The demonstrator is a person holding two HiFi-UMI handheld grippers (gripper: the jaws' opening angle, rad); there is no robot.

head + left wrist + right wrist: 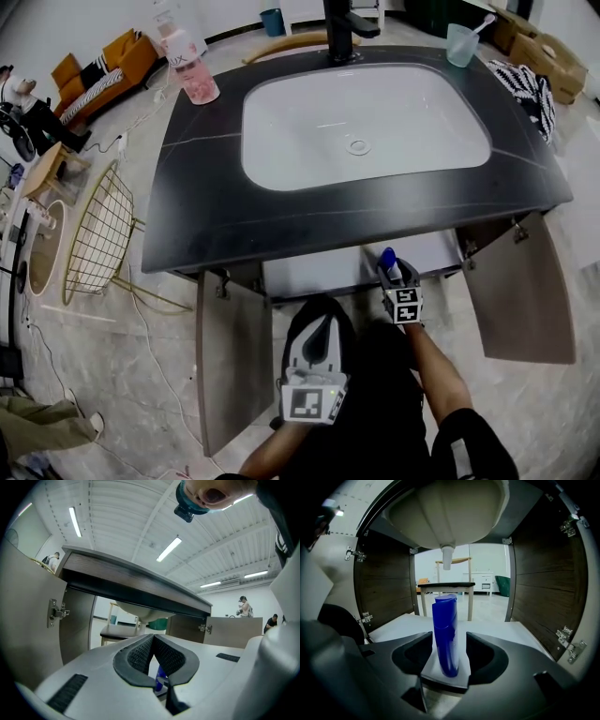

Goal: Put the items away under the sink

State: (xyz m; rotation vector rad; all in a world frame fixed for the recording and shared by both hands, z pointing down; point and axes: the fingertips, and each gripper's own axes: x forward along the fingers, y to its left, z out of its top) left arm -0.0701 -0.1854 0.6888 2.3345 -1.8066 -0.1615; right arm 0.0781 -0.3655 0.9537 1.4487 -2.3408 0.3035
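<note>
blue bottle (445,639) stands upright between the jaws of the right gripper (449,645), which close narrowly on its lower body, with the cap end pointing up. in the head view the bottle sits at the mouth of the open cabinet, just below the edge of the countertop (206,216), not yet set down on the pale shelf (501,631) inside. left gripper (153,644) has its pads meeting with nothing between them; it hangs low in front of the cabinet, near the open door (234,366)

handling assessment: the bottle appears to be smooth, rigid plastic, likely light to moderate in weight depending on fill, which cannot be read. the glossy wall suggests a slippery surface. the tall, narrow form suggests it will tip easily once released. the present hold low on the body is judged adequate for a short carry, though a grip nearer mid-height would resist swinging better. not judged fragile

surroundings: the basin underside (445,513) and drain pipe (447,557) hang above the middle of the shelf, and clearance for the bottle looks sufficient. on the countertop stand a pink bottle (192,70) and a cup (461,44), judged to be items still outstanding
</note>
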